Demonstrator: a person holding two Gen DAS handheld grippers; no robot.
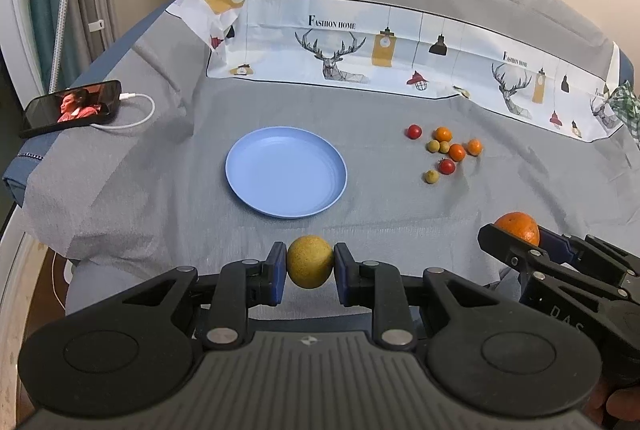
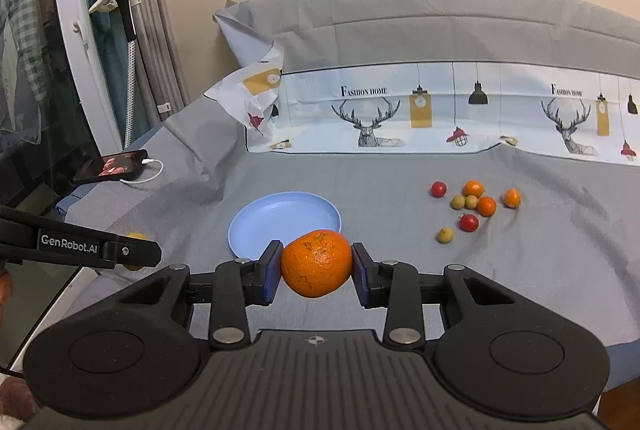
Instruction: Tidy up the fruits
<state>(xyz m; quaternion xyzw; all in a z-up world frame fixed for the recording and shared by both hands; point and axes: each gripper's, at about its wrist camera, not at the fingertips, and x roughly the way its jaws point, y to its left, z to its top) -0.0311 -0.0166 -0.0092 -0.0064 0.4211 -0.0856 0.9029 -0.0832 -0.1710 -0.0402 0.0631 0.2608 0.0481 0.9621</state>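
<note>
Left gripper [image 1: 310, 267] clamps a yellow-green fruit [image 1: 310, 267], long axis upright, pads pressed on both flanks. Right gripper [image 2: 316, 264] pinches the orange [image 2: 316, 263], slightly wider than tall, scarred face up. Both hang above the grey sheet [image 1: 160, 190] near its front edge, tilted down. The blue plate [image 1: 286, 172] sits bare at twelve o'clock; the small fruits [image 1: 444, 150] cluster at two o'clock, open cloth between.

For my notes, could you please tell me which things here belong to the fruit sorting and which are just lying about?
Job: yellow fruit in left tool, orange in right tool, blue plate, small fruits.
Lying about: phone, charging cable, patterned sheet.
</note>
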